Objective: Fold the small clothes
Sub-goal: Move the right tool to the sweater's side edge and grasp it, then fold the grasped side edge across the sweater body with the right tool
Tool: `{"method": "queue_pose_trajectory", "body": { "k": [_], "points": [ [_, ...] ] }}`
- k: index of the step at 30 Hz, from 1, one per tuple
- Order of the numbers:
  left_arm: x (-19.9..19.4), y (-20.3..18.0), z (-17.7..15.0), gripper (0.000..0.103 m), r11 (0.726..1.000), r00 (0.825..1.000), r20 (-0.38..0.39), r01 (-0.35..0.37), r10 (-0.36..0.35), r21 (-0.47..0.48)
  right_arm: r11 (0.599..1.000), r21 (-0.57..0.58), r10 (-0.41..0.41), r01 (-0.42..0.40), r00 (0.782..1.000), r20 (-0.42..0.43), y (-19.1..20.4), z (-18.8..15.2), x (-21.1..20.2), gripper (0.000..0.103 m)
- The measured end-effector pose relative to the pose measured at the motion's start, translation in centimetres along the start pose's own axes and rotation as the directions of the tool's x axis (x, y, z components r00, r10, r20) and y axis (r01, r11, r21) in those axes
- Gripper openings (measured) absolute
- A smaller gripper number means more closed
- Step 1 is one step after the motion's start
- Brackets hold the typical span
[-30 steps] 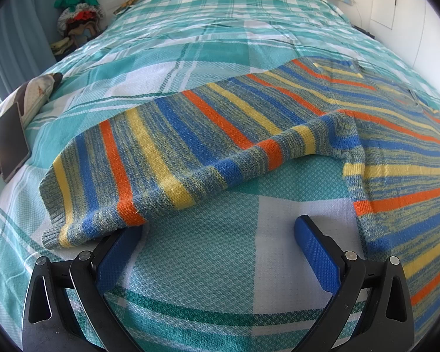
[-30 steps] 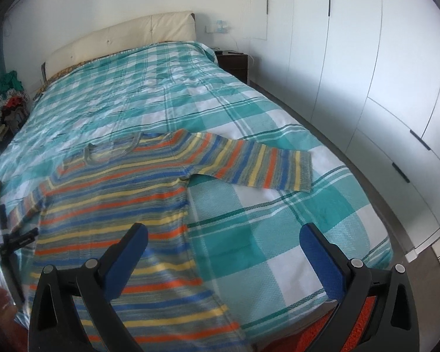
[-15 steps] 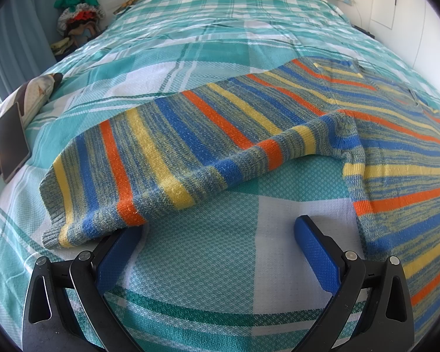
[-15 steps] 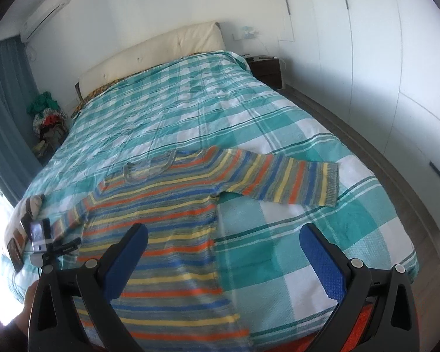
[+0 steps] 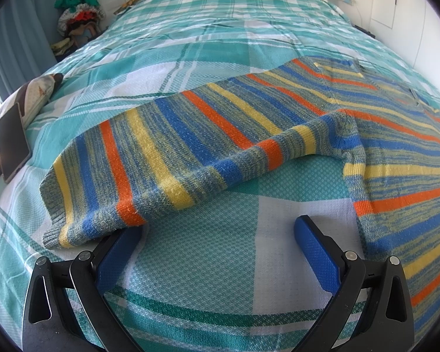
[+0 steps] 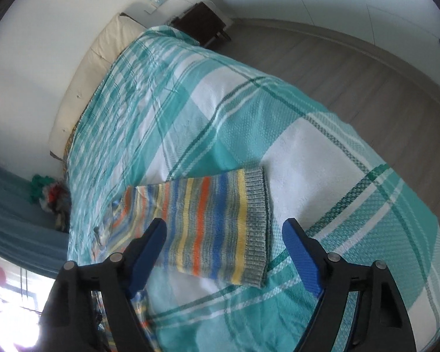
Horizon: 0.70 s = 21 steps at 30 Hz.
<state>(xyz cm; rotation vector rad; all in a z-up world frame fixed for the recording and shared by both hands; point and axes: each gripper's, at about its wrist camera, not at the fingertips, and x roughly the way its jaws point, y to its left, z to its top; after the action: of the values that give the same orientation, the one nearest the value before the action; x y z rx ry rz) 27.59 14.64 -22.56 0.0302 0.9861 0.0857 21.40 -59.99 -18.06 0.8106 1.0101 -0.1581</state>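
Observation:
A striped knit sweater (image 5: 220,129) in blue, orange, yellow and grey lies spread on a teal-and-white checked bedspread (image 5: 208,252). In the left wrist view its near sleeve runs to the left, cuff (image 5: 55,228) by the left blue pad. My left gripper (image 5: 217,228) is open and empty, low over the bed just in front of the sleeve; the sleeve edge overlaps its left fingertip. In the right wrist view the other sleeve (image 6: 217,228) with its grey cuff (image 6: 258,226) lies between the open fingers of my right gripper (image 6: 224,228), which hangs above it, empty.
A phone (image 5: 11,143) lies on a pouch (image 5: 35,94) at the bed's left edge. A pile of clothes (image 5: 79,14) sits by the curtain. A cream headboard (image 6: 102,44), a dark nightstand (image 6: 202,20) and wood floor (image 6: 366,73) lie beyond the bed's right side.
My right gripper has swung from a high, wide look over the bed down to the right sleeve cuff, tilting sharply. The left gripper has stayed still.

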Motion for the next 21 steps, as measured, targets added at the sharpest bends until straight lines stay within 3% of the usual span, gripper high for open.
{"method": "queue_pose_trajectory", "body": {
  "k": [3, 5, 6, 7, 10, 15, 18, 21],
  "points": [
    [0.4, 0.2, 0.3, 0.103, 1.0, 0.999, -0.034, -0.001, 0.0, -0.013, 0.997, 0.009, -0.07, 0.07, 0.997, -0.014, -0.7, 0.6, 1.8, 0.051],
    [0.9, 0.4, 0.2, 0.103, 1.0, 0.998, -0.055, 0.003, -0.004, -0.016, 0.995, -0.002, -0.1, 0.1, 0.993, -0.07, -0.8, 0.8, 3.5, 0.036],
    [0.7, 0.5, 0.3, 0.103, 1.0, 0.998, -0.066, 0.004, -0.006, -0.021, 0.993, -0.013, -0.122, 0.121, 0.988, -0.098, -0.9, 0.8, 4.3, 0.017],
    [0.5, 0.6, 0.2, 0.102, 1.0, 0.997, -0.074, 0.004, -0.006, -0.03, 0.991, -0.008, -0.134, 0.134, 0.986, -0.102, -1.0, 0.9, 4.4, 0.006],
    [-2.4, 1.4, -0.1, 0.094, 0.994, 0.998, -0.055, 0.022, -0.028, -0.109, 0.99, 0.012, -0.142, 0.142, 0.99, -0.027, -0.6, 0.7, 2.6, 0.004],
    [-7.6, 2.4, -1.6, 0.095, 0.977, 0.994, 0.081, 0.089, -0.075, -0.193, 0.966, -0.185, -0.169, 0.183, 0.981, 0.093, 6.7, 0.3, -1.5, 0.004],
    [-9.0, 2.6, -2.5, 0.096, 0.977, 0.988, 0.144, 0.083, -0.055, -0.196, 0.936, -0.332, -0.086, 0.12, 0.99, 0.114, 14.1, -0.4, -2.9, 0.004],
    [-8.7, 3.4, -3.8, 0.096, 0.969, 0.985, 0.164, 0.095, -0.058, -0.23, 0.895, -0.447, 0.041, -0.015, 0.998, 0.047, 22.5, -2.2, -2.6, 0.004]
  ]
}}
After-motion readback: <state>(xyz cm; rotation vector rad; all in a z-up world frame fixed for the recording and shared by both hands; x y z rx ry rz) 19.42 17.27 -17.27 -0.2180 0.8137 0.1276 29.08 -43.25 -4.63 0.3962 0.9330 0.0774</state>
